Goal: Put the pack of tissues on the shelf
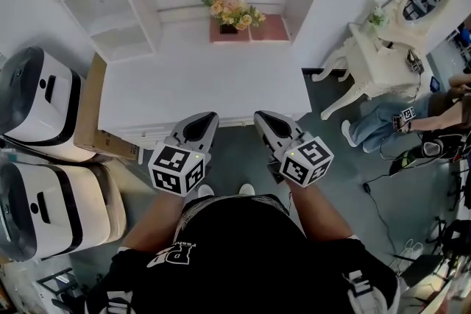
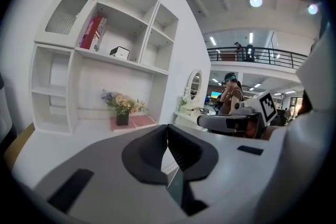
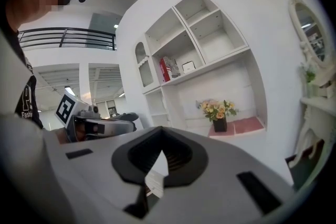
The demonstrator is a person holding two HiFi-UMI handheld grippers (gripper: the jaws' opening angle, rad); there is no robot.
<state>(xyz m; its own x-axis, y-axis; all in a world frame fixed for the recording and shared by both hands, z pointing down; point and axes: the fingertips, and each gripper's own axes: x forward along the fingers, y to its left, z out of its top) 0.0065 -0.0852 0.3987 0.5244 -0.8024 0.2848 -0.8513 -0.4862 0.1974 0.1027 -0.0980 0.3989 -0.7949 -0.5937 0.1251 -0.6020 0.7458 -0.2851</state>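
While the jaws of the left hand-held gripper point(image 2: 168, 147) sit pressed together with nothing between them, the right hand-held gripper point(image 3: 157, 157) is the same: closed tight and empty. The two hang side by side just off the near edge of the white counter point(image 1: 206, 84). Their tips aim across it at the white cubby shelf unit point(image 1: 140, 18) against the wall.

No pack of tissues lies on the counter or in either grip. The likeliest candidates stand on the upper shelf: a red flat pack point(image 2: 93, 33) leaning upright and, just to its right, a small white box with a dark face point(image 2: 119, 52). Which of them is the tissues I cannot tell.

Both lie ahead, above and to the left of the hand-held grippers, beyond the pot of yellow and purple flowers point(image 1: 234, 13) on its pink mat point(image 1: 268, 27), so the left one is nearer. By that, the placing looks either finished or not begun.
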